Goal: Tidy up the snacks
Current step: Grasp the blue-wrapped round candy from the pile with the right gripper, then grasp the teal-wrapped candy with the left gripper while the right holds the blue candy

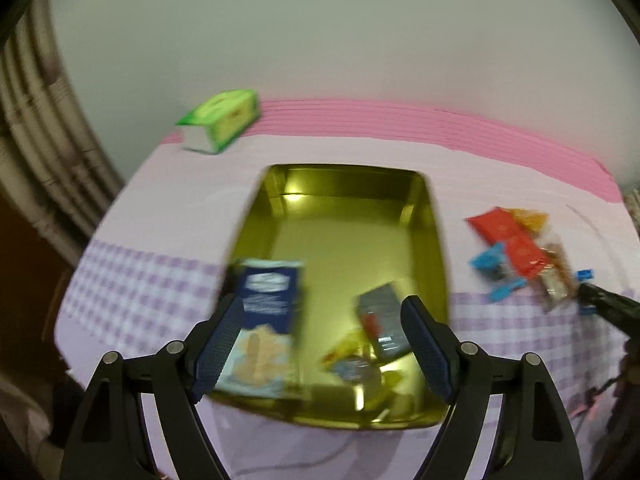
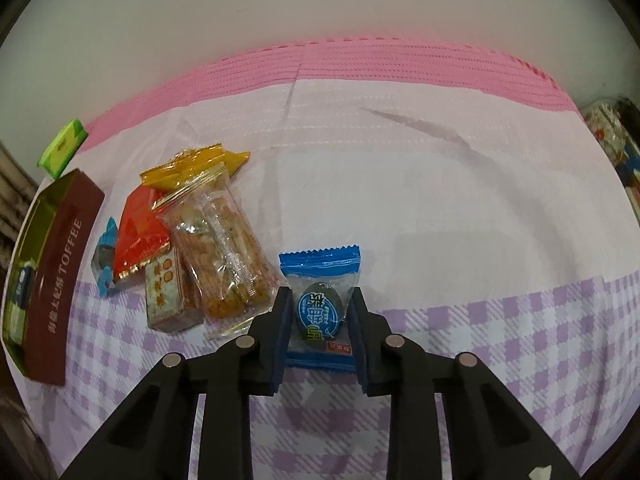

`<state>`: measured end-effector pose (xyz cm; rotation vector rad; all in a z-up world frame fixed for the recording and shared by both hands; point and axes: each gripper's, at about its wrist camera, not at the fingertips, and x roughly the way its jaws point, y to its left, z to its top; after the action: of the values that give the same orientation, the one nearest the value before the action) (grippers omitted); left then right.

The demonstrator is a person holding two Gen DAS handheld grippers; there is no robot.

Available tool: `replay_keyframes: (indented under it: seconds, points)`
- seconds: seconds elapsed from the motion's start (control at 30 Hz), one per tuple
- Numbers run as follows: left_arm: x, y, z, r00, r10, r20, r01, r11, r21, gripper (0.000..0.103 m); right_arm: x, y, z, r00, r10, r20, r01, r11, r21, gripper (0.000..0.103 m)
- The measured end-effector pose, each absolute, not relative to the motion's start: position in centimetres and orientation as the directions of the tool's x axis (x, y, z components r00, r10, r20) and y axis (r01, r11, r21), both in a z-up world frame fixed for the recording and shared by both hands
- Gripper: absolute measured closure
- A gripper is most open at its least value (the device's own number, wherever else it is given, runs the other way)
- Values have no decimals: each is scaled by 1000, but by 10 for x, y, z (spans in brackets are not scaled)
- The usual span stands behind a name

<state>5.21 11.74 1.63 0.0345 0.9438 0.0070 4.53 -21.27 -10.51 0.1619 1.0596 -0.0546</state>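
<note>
In the left wrist view my left gripper (image 1: 323, 304) hangs open over a gold tin (image 1: 436, 240), with nothing between its fingers. Inside the tin lie a blue biscuit box (image 1: 266, 320), a grey packet (image 1: 380, 320) and some small wrapped sweets; the picture is blurred. In the right wrist view my right gripper (image 2: 320, 296) is shut on a blue sweet packet (image 2: 320, 268) that lies on the checked cloth. Just left of it sits a pile of snacks: a clear packet of orange sticks (image 2: 224, 248), a red packet (image 2: 138, 236) and a yellow packet (image 2: 192, 164).
The tin's brown side (image 2: 60, 276), lettered TOFFEE, stands at the far left of the right wrist view. A green tissue box (image 1: 222, 120) rests at the table's back left corner. A wall runs behind the table. The snack pile (image 1: 516, 248) lies right of the tin.
</note>
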Motion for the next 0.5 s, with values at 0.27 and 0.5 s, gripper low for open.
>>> replay_keyframes:
  seconds: [0.27, 0.5]
  points:
    - [73, 59, 13, 547, -82, -833, 105, 994, -28, 22, 37, -219, -107, 524, 11, -852, 114, 990, 83, 79]
    - [81, 33, -1, 482, -164, -861, 139, 984, -109, 22, 42, -249, -111, 562, -87, -822, 204, 978, 36, 79]
